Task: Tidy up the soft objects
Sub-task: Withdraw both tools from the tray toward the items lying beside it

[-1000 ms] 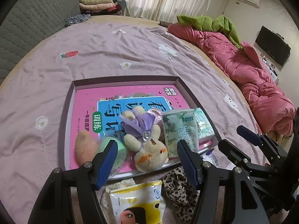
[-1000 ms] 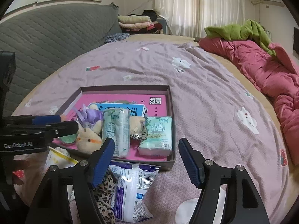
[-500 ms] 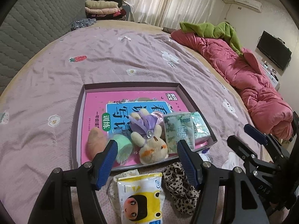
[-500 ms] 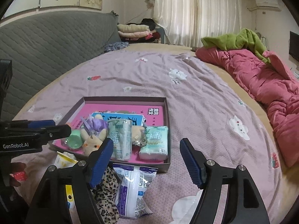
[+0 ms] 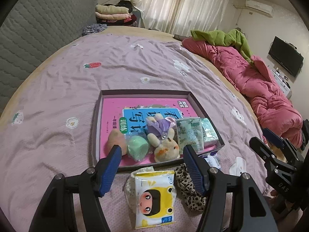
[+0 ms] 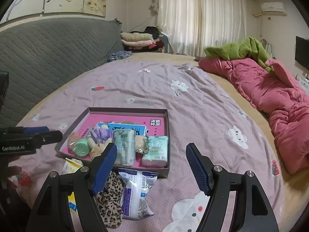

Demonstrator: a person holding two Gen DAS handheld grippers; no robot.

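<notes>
A plush bunny (image 5: 166, 148), green roll (image 5: 137, 147) and tissue packs (image 5: 190, 135) lie in a shallow box (image 5: 96, 127) on the lilac bedspread (image 5: 58, 96); a yellow wipes pack (image 5: 153, 195) and leopard-print cloth (image 5: 190, 191) rest just outside. Left gripper (image 5: 151, 166) and right gripper (image 6: 151, 168) hover wide-jawed, holding nothing.

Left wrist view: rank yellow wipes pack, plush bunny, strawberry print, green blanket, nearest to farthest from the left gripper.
From the left gripper:
1. Yellow wipes pack, on the bedspread just below the jaws.
2. Plush bunny, inside the tray's near edge.
3. Strawberry print, mid-bed, left.
4. Green blanket, far right, atop the pink quilt.
</notes>
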